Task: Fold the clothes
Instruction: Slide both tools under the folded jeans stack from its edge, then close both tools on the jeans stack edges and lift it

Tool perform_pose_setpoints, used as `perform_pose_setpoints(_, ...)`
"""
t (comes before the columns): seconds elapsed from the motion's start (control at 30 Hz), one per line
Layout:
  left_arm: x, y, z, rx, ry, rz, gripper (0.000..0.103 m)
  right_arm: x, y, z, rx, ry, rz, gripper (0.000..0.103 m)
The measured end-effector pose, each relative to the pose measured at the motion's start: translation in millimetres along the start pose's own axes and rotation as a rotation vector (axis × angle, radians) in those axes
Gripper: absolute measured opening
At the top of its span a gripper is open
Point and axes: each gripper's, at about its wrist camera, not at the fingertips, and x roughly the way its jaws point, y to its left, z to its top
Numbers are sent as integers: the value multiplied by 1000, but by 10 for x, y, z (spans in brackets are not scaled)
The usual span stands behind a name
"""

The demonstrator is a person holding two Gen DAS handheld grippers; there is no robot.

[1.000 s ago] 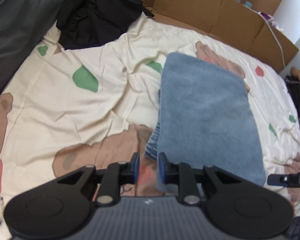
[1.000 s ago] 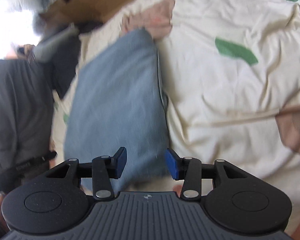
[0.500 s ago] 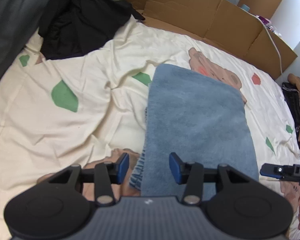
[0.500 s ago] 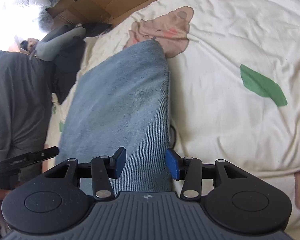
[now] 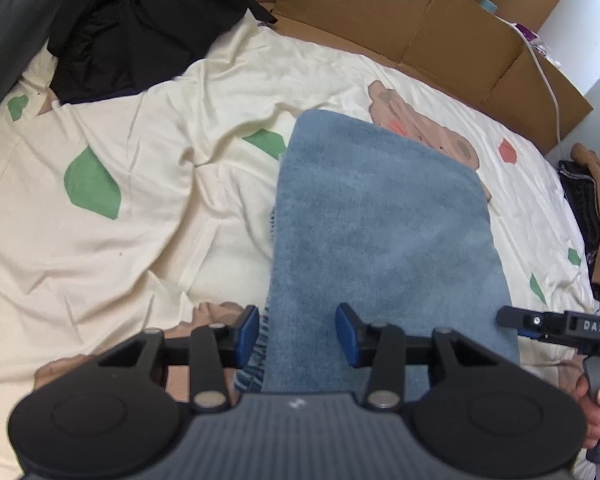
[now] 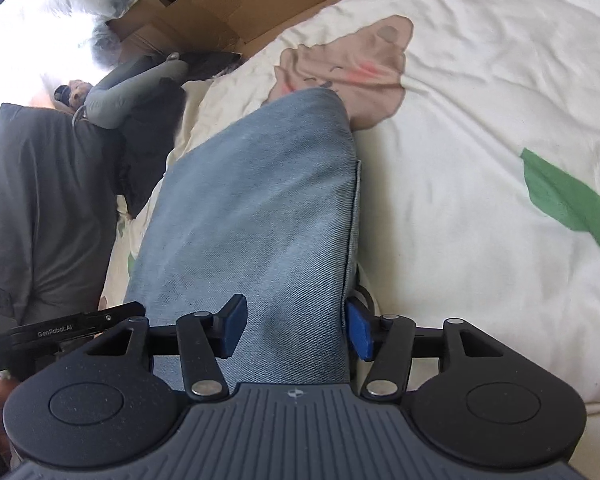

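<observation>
One pair of folded blue jeans (image 5: 384,216) lies on the cartoon-print bedsheet (image 5: 148,216), its near end between two unclenched grippers: the left gripper (image 5: 297,332) closing, the right gripper (image 6: 296,330) opening.

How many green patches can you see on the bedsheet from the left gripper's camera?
5: far left edge, big one left, one tucked against the jeans, two small ones at right. The jeans may hide more.
</observation>
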Motion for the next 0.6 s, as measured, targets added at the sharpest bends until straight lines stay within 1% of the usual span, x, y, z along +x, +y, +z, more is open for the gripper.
perform_pose_setpoints(0.07,36,7,23,-5,-2,-1,49,46,-27,14,21,1,10,56)
perform_pose_setpoints(0.17,91,12,48,-8,-1,-5,51,150,2,48,5,22,0,56)
perform_pose_setpoints(0.23,122,13,59,-11,3,-14,51,157,51,69,-22,20,-20,50)
perform_pose_setpoints(0.27,139,20,60,-18,8,-20,51,154,79,79,-37,17,-32,45)
perform_pose_setpoints(0.3,153,31,61,-26,12,-26,51,125,102,82,-43,8,-35,38)
perform_pose_setpoints(0.37,180,55,63,-42,19,-36,51,21,145,72,-33,-28,-18,34)
perform_pose_setpoints(0.43,190,48,68,-41,20,-32,51,-34,190,53,-28,-56,2,34)
perform_pose_setpoints(0.47,191,27,67,-27,17,-22,51,-30,196,47,-21,-58,11,36)
perform_pose_setpoints(0.5,192,4,67,-10,13,-10,51,-11,192,43,-11,-53,19,44)
perform_pose_setpoints(0.57,202,-12,69,3,14,2,51,70,163,43,5,-36,18,52)
perform_pose_setpoints(0.6,207,-7,69,0,16,-2,51,112,137,43,13,-25,20,52)
